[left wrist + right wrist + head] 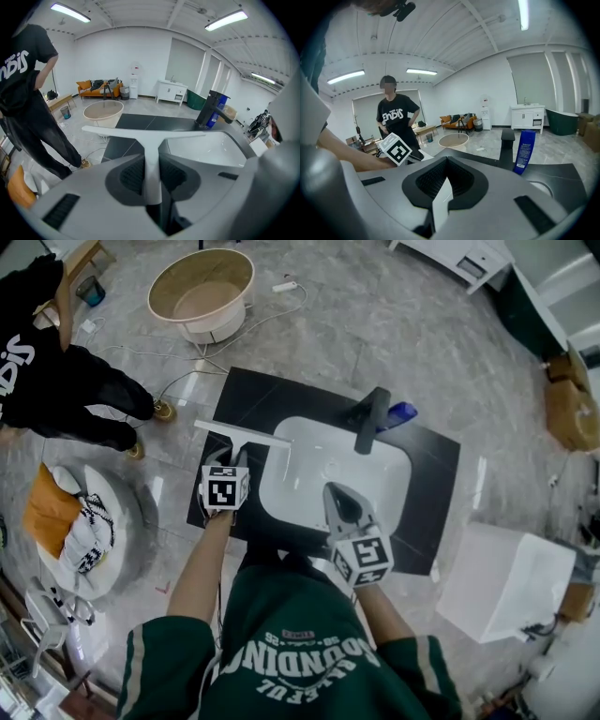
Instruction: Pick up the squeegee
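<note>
The squeegee (242, 433) is white and T-shaped, its blade lying across the left part of the black counter (246, 396) beside the white sink (302, 432). My left gripper (233, 458) is shut on its handle. In the left gripper view the handle (151, 140) runs straight between the dark pads (132, 176), which press on it, and the blade spreads above them. My right gripper (337, 491) hovers over the sink's front edge with its jaws together and nothing held. In the right gripper view its pads (436, 180) meet.
A black faucet (374, 415) and a blue bottle (401, 412) stand at the back of the sink. A person in black (56, 381) stands to the left. On the floor are a round tub (202, 287), cables and a white box (506, 582).
</note>
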### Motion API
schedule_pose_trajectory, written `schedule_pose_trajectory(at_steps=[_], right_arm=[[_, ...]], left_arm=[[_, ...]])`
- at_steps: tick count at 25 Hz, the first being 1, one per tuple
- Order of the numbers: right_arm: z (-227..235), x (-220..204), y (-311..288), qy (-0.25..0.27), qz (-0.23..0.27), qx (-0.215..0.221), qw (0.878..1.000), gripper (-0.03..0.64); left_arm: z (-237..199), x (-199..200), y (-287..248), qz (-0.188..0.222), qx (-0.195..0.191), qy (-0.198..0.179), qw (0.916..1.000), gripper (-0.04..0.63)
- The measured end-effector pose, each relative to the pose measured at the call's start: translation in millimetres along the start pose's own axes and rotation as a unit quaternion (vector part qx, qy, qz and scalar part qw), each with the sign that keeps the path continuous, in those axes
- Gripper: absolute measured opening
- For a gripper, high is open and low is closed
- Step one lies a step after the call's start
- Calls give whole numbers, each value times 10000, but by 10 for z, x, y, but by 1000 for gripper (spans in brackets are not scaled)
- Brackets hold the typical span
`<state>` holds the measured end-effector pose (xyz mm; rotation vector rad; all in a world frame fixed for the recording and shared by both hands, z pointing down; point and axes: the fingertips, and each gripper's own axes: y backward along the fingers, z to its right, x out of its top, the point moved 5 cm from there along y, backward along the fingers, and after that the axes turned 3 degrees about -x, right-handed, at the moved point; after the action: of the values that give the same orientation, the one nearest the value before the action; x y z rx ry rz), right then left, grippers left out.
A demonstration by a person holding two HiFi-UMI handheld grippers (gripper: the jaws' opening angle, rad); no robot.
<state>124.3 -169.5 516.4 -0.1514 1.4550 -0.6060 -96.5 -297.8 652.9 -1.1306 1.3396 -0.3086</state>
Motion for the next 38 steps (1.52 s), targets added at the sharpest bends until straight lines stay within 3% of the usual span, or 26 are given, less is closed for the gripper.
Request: schedule_pose_trajectory(at_steps=[8,15,22,38], right_arm=[[47,91,136,144,237,133,9995,2],[240,220,329,257,447,-63,9986,2],[463,311,516,197,708,-402,9965,2],[498,398,834,387,1086,-510,9920,0]], left_arm=[[173,111,445,517,67,80,9986,72],[406,268,890,1047,-25,159,9944,72],[682,399,1255,1520,-77,-84,9883,72],[1034,407,1431,1687,-274,-249,9850,71]])
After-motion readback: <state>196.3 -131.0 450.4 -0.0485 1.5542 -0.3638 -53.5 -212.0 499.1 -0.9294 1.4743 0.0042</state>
